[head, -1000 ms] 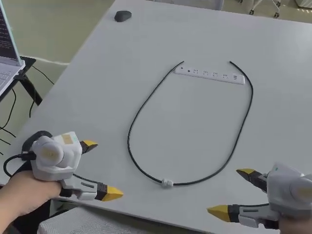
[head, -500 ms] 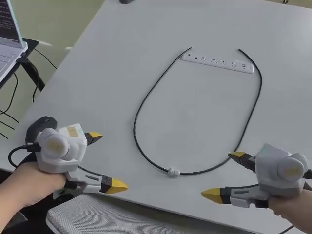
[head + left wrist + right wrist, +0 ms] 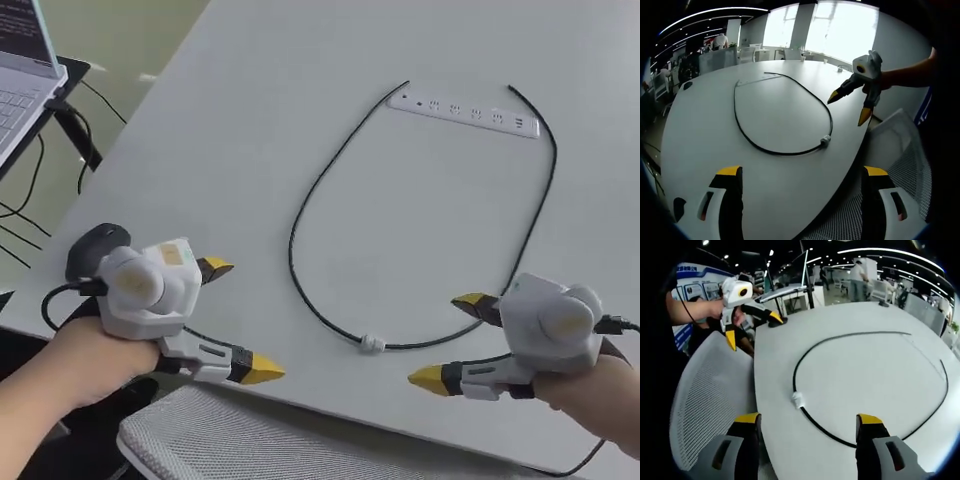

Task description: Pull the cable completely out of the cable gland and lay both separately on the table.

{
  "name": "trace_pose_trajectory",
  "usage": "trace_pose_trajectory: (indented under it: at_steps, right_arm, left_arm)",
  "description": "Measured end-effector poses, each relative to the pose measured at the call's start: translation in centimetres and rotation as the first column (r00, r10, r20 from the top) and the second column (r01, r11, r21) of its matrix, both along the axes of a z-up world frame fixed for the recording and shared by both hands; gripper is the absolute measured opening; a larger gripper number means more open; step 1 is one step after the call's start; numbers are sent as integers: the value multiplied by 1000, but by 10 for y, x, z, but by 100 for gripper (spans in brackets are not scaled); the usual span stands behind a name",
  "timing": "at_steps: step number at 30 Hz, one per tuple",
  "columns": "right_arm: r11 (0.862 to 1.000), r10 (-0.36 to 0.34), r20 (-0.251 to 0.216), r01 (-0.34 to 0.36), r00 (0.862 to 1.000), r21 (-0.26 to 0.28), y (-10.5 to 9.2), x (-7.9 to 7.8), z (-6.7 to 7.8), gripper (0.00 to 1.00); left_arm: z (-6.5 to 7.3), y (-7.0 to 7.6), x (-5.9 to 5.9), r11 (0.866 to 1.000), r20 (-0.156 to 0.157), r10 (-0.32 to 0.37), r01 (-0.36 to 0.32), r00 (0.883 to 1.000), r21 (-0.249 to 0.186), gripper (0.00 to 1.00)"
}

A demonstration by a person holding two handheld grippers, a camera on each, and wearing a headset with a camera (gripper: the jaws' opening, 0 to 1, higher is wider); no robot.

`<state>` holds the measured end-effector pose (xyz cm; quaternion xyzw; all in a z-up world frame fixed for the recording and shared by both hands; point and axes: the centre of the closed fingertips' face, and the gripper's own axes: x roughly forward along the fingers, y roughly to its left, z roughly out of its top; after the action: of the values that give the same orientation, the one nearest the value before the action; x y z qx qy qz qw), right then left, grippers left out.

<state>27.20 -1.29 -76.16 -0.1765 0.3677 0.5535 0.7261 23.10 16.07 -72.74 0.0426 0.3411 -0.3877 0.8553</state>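
Laptop (image 3: 20, 70) at far left beside the table (image 3: 250, 80); left gripper (image 3: 250, 320) spread wide and empty at the near edge; black cable (image 3: 292, 240) looped on the table, white cable gland (image 3: 371, 344) threaded on it between the grippers; right gripper (image 3: 439, 338) just right of it, likewise wide, holding nothing.

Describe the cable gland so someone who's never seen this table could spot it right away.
On the big white table, a black cable lies in a long loop, its ends by the white power strip. At the loop's closed near end sits the cable gland, threaded on the cable: the only small white lump on that black line.
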Motion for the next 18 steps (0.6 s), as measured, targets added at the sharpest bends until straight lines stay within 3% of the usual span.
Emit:
trace_pose_trajectory:
  at_steps: [8,18]
  right_arm:
    - [998,56,-1,-56,998,-41,15,2,-11,70]
    - [988,129,-26,-131,991,-81,34,-3,-26,63]
  left_arm:
    - [1,1,-1,1000,-1,-10,10,1000,-13,99]
    - [-12,9,-3,1000,-19,-15,15,1000,-14,99]
